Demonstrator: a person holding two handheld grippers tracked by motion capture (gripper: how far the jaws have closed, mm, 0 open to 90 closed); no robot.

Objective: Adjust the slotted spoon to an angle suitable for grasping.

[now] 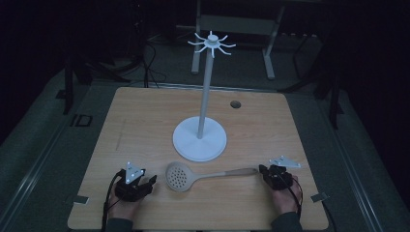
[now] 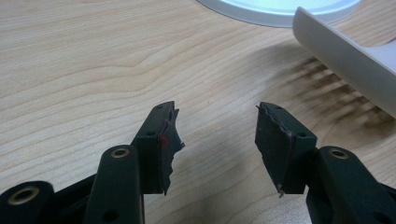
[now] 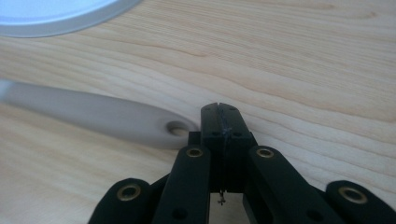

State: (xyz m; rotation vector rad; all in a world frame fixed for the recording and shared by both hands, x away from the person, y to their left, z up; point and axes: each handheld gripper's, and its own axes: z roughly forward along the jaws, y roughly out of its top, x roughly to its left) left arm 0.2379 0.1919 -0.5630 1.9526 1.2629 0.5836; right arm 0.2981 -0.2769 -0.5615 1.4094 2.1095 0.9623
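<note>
lying low in the frame's centre on the tabletop (image 1: pixel 145 116), a slotted spoon (image 1: pixel 180 176) sits between left tongs (image 1: pixel 150 182), apart, and right tongs (image 1: pixel 263 170), pressed together beside its handle; white stand (image 1: pixel 199 137) just behind.

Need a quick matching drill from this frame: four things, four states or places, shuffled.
Things:
1. left gripper
2. right gripper
3. slotted spoon
4. white stand

States or places:
A. fingers shut, next to the handle's hole end
B. upright at mid table, hooks on top
C. fingers open, nothing between them
D. flat on the table between the grippers

Pairs: 1-C, 2-A, 3-D, 4-B
</note>
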